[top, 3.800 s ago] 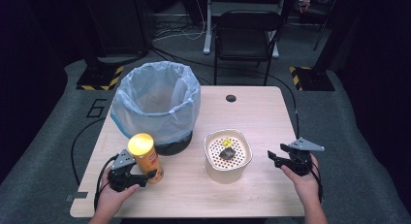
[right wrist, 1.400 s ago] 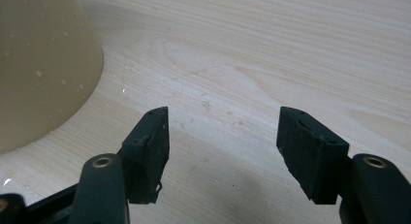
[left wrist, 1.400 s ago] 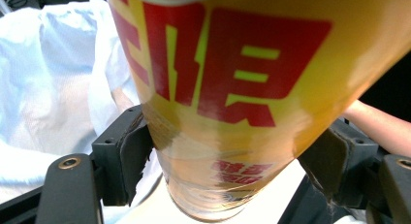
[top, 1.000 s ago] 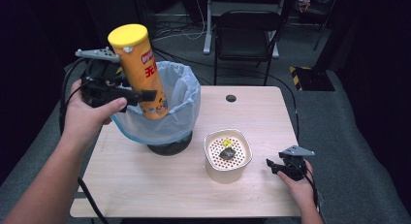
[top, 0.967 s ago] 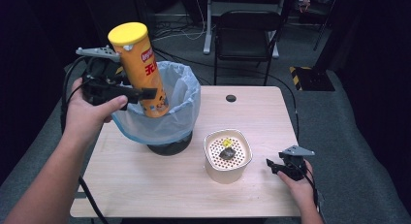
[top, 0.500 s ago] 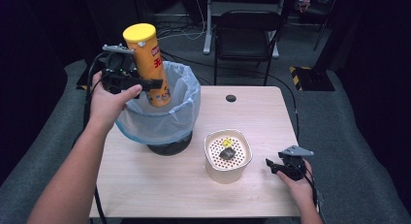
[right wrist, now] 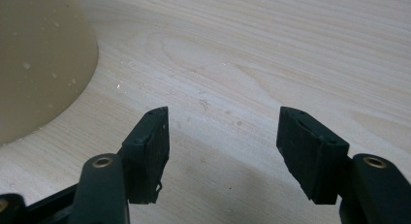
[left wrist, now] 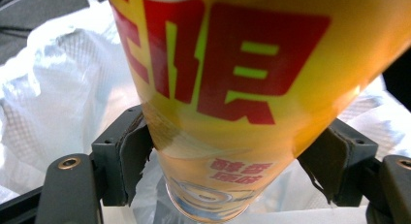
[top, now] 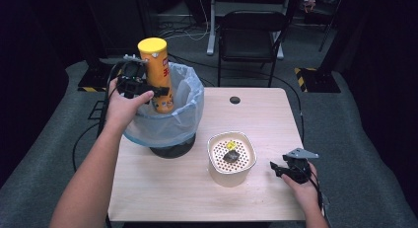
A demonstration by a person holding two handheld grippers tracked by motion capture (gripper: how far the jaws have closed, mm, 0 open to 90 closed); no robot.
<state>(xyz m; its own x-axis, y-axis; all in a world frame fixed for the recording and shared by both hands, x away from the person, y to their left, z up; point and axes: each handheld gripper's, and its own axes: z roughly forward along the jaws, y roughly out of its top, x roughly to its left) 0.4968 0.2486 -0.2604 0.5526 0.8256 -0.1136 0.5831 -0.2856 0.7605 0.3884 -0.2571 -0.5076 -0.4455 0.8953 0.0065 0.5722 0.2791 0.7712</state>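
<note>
A tall yellow chip can (top: 156,72) with red lettering stands nearly upright over the bin lined with a pale plastic bag (top: 190,114), its lower end inside the bag's mouth. My left gripper (top: 154,93) is shut on the can from the left, about halfway down. In the left gripper view both pads press the can (left wrist: 232,64) at its sides, with the bag (left wrist: 58,88) below. My right gripper (top: 277,170) rests low at the table's right front, jaws apart and nothing between them (right wrist: 223,136).
A cream bowl (top: 213,156) with a perforated insert and a few scraps stands on the wooden table (top: 266,119), left of the right gripper; its wall (right wrist: 39,54) is close by. A small dark hole (top: 234,99) marks the tabletop. A chair (top: 251,35) stands behind.
My left hand has carried the can rightward and down, from beside the bin's left rim to over its opening. The right gripper has stayed put.
</note>
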